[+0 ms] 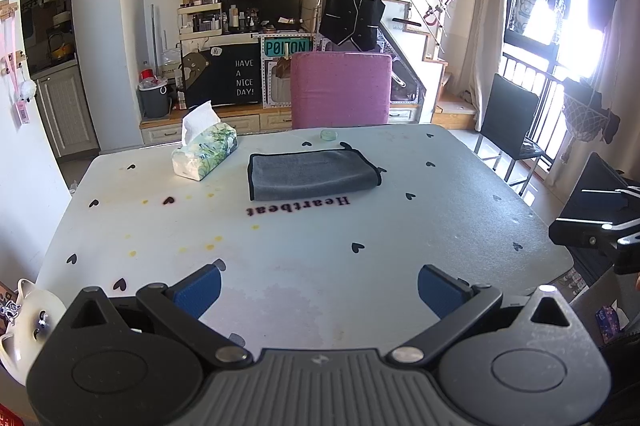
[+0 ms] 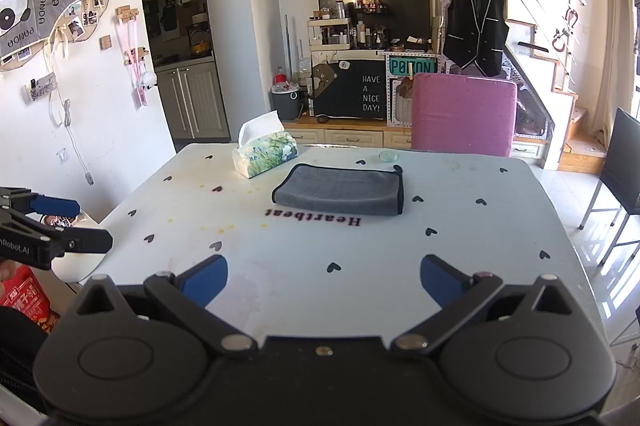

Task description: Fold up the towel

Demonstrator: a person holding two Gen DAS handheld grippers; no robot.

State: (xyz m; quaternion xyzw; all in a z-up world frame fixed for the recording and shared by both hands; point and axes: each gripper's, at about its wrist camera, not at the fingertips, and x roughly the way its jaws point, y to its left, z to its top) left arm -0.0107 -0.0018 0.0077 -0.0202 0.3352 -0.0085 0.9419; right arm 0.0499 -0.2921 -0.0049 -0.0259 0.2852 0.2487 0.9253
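Hovering your left gripper [image 1: 319, 288] and right gripper [image 2: 324, 280] spread wide at near table [image 1: 460, 218] edge, one folded towel [image 1: 312, 175] well ahead, one tissue box [image 1: 205, 154], bare tabletop between.

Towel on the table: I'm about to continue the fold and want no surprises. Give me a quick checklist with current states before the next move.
1. Left gripper open, holding nothing: ok.
2. Right gripper open, holding nothing: ok.
3. Towel lies flat, already folded over: ok.
4. Grippers at the towel: not ok, both hang over the near table edge, well short of it.
5. Tissue box apart from the towel's left edge: ok.
6. Small round dish behind the towel, not touching: ok.
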